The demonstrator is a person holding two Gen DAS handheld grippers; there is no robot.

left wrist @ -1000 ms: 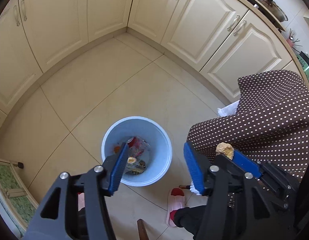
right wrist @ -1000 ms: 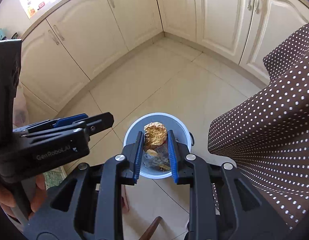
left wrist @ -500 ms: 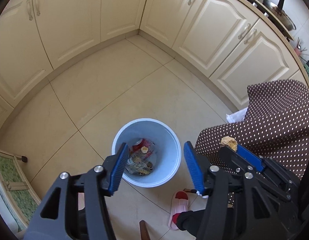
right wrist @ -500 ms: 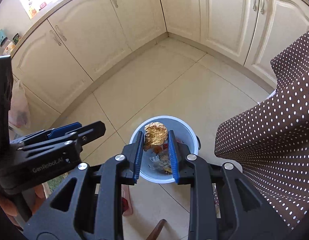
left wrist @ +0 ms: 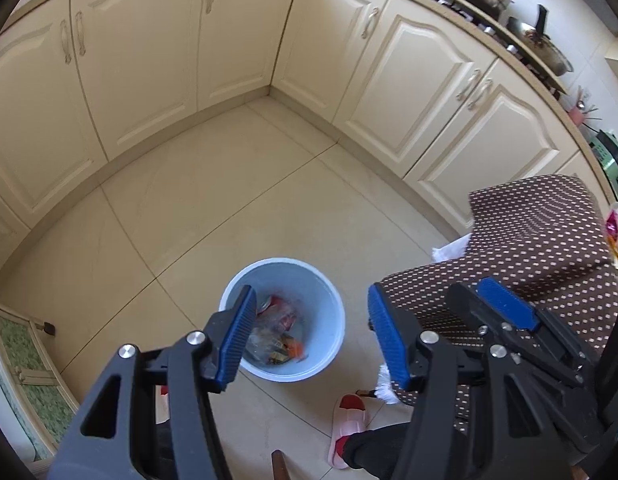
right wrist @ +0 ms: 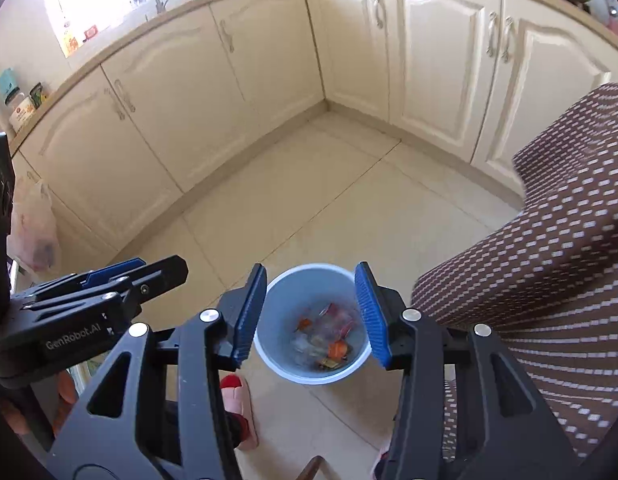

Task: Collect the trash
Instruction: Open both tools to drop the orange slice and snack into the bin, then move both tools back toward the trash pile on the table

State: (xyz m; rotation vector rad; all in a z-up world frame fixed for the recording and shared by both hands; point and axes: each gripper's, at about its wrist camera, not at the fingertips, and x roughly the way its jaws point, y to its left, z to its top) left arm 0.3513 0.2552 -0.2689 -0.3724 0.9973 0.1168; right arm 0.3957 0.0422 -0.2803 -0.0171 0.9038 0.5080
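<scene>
The right tool [right wrist: 311, 312] hangs above the pale blue bin [right wrist: 277, 364] with its blue pads [right wrist: 249, 312] spread wide and nothing between them; through the gap the bin's mouth shows, so the tool touches nothing. Half a second ago it was clenched on a crumbly yellow-brown lump; that lump is gone from the pads now, and the jaws have sprung apart. It cannot be picked out for certain among the trash [right wrist: 325, 336] at the bottom of the bin, a jumble of clear wrapper, red and orange scraps.

The left tool [left wrist: 309, 336] is also released, pads [left wrist: 235, 336] wide and empty, held over the floor [left wrist: 229, 200] with the bin [left wrist: 329, 320] seen between and just beyond them. Its opening looks the same as before. From its camera the right tool [left wrist: 505, 312] appears at the right against the brown dotted cloth [left wrist: 541, 240], and the yellow lump that sat at its tip earlier no longer shows there. In this view the trash [left wrist: 277, 328] includes a red can and an orange scrap. A pink slipper [left wrist: 349, 420] stands on the floor near the bin.
</scene>
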